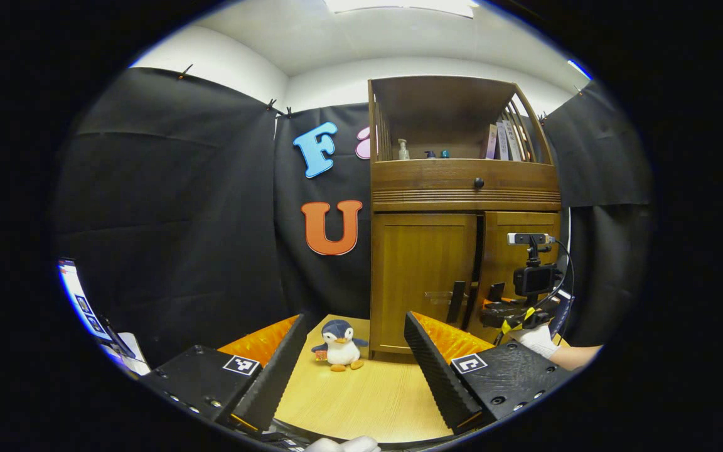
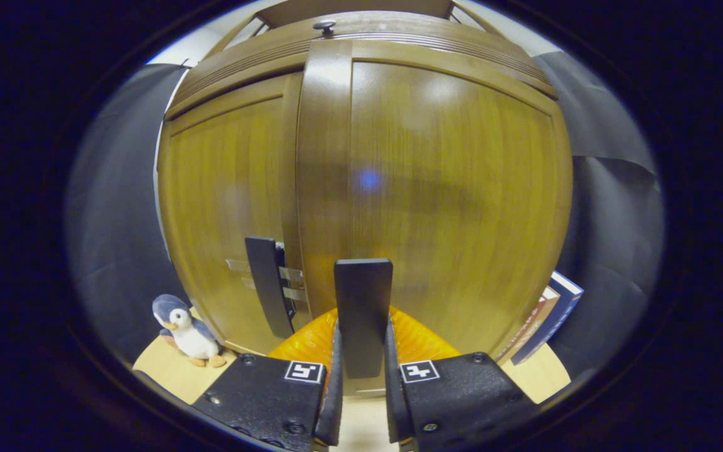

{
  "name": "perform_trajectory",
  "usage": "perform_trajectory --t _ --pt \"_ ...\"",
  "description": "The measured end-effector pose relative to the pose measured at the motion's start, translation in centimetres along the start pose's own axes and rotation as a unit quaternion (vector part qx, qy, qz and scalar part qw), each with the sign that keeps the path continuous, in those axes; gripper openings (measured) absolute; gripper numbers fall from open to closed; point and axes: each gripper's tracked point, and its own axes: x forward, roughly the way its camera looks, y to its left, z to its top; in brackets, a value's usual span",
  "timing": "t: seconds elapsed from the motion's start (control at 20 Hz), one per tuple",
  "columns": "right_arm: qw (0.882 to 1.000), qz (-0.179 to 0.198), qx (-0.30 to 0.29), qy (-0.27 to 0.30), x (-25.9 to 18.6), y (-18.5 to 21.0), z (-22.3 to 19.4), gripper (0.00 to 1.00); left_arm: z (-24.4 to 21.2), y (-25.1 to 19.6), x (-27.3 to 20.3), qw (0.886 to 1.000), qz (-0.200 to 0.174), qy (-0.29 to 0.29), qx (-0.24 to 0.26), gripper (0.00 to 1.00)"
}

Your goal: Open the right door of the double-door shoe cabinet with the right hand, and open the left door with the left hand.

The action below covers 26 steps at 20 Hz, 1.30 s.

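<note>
Wooden and brown, the cabinet (image 1: 462, 213) stands on a pale table (image 1: 368, 395) against the black cloth wall. Its left door (image 1: 423, 276) sits flush. The right door (image 1: 521, 263) stands slightly ajar, with a dark gap between the two.

In the right gripper view, the right gripper (image 2: 361, 383) is clenched on the right door's handle (image 2: 363, 314), a dark upright bar pinched between both fingers. The left door's handle (image 2: 267, 285), a matching dark bar, stands free just to the side. In the left gripper view that same gripper, held by a gloved hand (image 1: 537, 339), sits at the door fronts.

The left gripper (image 1: 355, 370) hangs back from the cabinet, its fingers spread wide apart with nothing between them, the table showing through the gap.

A plush penguin (image 1: 338, 345) sits on the table near the cabinet's left corner. Books (image 2: 550, 320) lean at the cabinet's right side. Up in the open shelf stand small bottles (image 1: 403, 149) and more books, above a drawer with a dark knob (image 1: 479, 182).
</note>
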Motion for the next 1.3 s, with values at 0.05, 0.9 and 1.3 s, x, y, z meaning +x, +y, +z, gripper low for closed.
perform_trajectory --t 0.05,0.9,1.3 --pt "1.000 0.000 0.001 -0.001 -0.8 -0.2 -0.4 0.31 -0.2 0.0 0.2 1.000 -0.003 0.003 0.000 0.95" --pt "1.000 -0.031 0.001 -0.002 -12.1 -7.8 -3.6 0.25 -2.8 -1.8 0.0 0.997 -0.070 0.015 0.003 1.00" --pt "0.999 -0.039 0.002 -0.002 -15.4 -13.9 -4.5 0.16 -3.1 -6.2 -0.2 0.993 -0.112 0.021 -0.003 1.00"
